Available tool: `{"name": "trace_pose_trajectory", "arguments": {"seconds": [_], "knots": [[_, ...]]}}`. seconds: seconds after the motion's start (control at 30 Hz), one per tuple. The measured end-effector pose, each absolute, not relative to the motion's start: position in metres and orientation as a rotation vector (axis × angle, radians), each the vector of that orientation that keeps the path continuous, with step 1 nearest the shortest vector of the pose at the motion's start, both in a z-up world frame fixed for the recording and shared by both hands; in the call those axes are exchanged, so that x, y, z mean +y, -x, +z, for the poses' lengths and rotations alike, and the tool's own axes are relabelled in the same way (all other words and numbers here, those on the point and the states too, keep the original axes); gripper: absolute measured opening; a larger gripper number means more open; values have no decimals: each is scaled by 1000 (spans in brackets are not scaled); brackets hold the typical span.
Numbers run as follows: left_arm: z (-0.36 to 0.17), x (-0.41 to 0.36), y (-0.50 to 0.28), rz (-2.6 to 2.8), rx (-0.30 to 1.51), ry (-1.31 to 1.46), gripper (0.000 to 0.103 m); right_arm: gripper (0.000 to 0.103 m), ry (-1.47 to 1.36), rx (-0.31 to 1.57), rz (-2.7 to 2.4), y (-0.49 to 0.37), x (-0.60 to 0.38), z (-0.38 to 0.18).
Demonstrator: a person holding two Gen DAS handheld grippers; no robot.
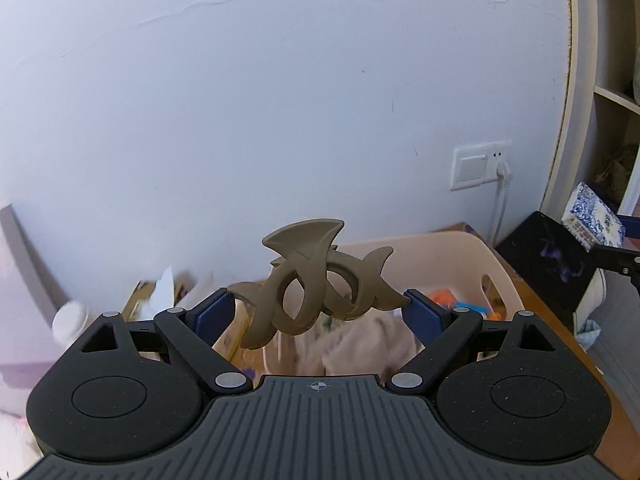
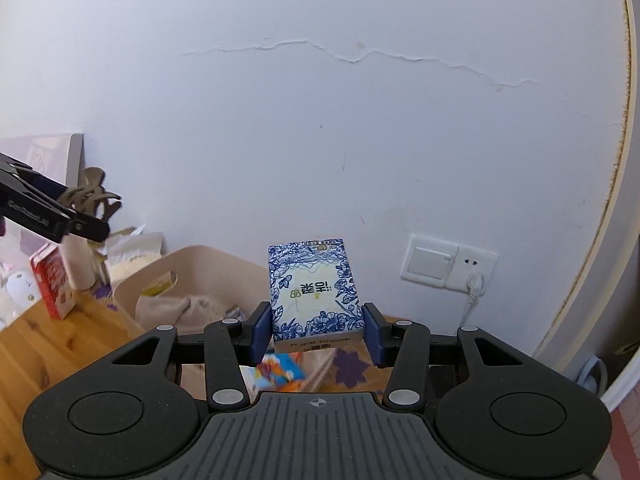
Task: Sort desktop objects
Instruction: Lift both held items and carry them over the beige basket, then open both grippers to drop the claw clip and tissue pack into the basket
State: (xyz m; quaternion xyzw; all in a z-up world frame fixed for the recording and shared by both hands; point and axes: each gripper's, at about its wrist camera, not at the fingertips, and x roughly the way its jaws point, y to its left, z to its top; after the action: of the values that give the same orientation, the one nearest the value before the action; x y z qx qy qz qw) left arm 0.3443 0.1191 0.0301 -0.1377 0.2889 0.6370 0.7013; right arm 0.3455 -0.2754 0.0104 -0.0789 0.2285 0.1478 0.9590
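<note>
The left gripper (image 1: 320,312) clamps a brown plastic hair claw clip (image 1: 316,284) by its outer ends, held in the air above a beige basket (image 1: 476,256) on a wooden desk. The clip looks light, rigid and smooth, likely to twist. The right gripper (image 2: 317,330), jaws partly closed, pinches a blue-flowered tissue pack (image 2: 314,288) by its long sides; it seems soft and squashable.
</note>
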Motion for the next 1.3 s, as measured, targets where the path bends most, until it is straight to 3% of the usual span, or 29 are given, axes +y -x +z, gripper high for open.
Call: {"name": "trace_pose_trajectory", "arguments": {"seconds": [0.63, 1.03, 1.3], "knots": [[-64, 224, -360, 1376, 756, 502, 91, 45, 152, 647, 310, -443, -226, -60], [-94, 242, -353, 1348, 785, 587, 92, 45, 190, 791, 354, -460, -208, -103], [-94, 242, -351, 1352, 756, 613, 92, 66, 196, 793, 352, -455, -205, -105]]}}
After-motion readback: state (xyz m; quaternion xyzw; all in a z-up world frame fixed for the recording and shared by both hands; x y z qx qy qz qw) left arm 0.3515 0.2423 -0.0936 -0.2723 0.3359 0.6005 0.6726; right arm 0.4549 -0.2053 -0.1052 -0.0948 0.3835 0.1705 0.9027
